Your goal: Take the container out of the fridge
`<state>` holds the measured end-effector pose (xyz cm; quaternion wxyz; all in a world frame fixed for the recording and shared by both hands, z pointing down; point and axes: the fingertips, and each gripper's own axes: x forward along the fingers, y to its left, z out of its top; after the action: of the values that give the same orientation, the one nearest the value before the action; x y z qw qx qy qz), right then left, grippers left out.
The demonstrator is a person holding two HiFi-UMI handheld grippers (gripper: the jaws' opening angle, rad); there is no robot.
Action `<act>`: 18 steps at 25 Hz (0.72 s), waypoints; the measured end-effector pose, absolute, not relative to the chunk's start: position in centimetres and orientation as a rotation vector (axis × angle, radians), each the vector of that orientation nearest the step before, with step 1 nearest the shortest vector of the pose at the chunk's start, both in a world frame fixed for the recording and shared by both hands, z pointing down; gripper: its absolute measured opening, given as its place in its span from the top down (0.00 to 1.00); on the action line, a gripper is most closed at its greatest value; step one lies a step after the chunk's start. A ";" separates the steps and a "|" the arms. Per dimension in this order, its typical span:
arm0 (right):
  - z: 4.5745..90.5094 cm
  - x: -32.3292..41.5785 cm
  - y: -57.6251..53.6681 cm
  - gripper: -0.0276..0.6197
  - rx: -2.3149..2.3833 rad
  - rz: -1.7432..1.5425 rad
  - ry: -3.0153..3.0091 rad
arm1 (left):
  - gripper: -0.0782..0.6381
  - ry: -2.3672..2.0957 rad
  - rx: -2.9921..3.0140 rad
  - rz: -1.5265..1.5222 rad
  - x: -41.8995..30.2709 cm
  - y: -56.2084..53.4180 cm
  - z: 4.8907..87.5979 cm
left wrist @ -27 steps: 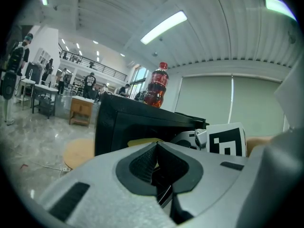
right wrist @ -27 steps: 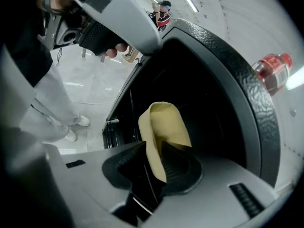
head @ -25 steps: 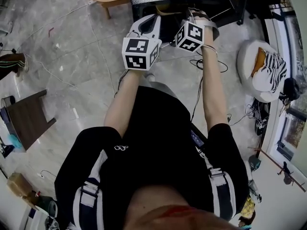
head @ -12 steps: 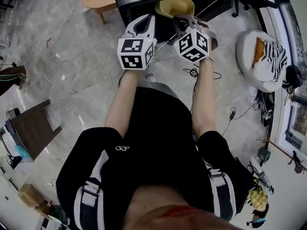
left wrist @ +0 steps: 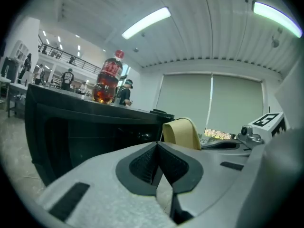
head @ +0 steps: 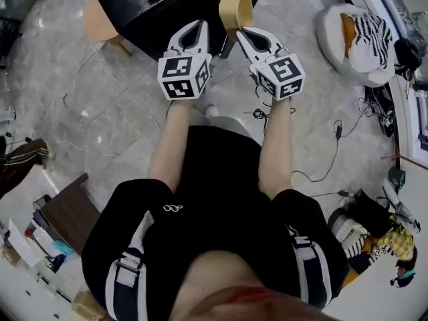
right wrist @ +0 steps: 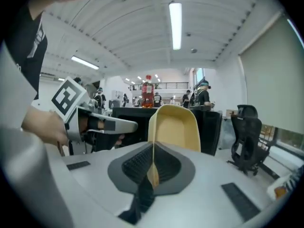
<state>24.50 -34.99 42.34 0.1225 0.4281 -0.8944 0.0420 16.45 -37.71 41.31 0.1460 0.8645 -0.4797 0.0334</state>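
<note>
A tan plastic container [head: 235,9] hangs upright in front of the black fridge [head: 154,5], outside it. My right gripper [head: 242,32] is shut on the container's near rim. In the right gripper view the container [right wrist: 173,127] stands up between the pads of my right gripper [right wrist: 153,146]. My left gripper [head: 197,27] is just to the left of it, shut with nothing in it. The left gripper view shows the left gripper [left wrist: 157,144] with its pads pressed together and the container [left wrist: 183,133] off to the right. The fridge's inside is hidden.
A bottle of red drink [left wrist: 108,77] stands on top of the fridge [left wrist: 71,132]. A wooden stool [head: 100,22] is left of the fridge. A white cushion with striped cloth [head: 361,32] lies far right. Cables [head: 321,166] trail over the floor. An office chair [right wrist: 247,137] stands to the right.
The container was at the fridge's dark opening; it is now out in front of the fridge, still in the right gripper. The left gripper has stayed beside it, shut.
</note>
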 end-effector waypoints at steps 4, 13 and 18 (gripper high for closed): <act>40.3 27.5 -34.0 0.94 1.453 0.237 -2.724 | 0.88 -1.347 2.555 0.079 19.2 -37.3 39.8; 37.8 32.1 -32.5 0.94 1.729 0.352 -2.839 | 0.88 -1.327 2.642 0.040 22.5 -36.1 36.9; 37.3 33.0 -32.3 0.94 1.762 0.343 -2.848 | 0.88 -1.333 2.660 0.046 23.5 -35.6 36.4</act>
<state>33.04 -32.31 37.35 -0.1120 0.5201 -0.8406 0.1014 23.53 -35.61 36.45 0.0826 0.8909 -0.4464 0.0153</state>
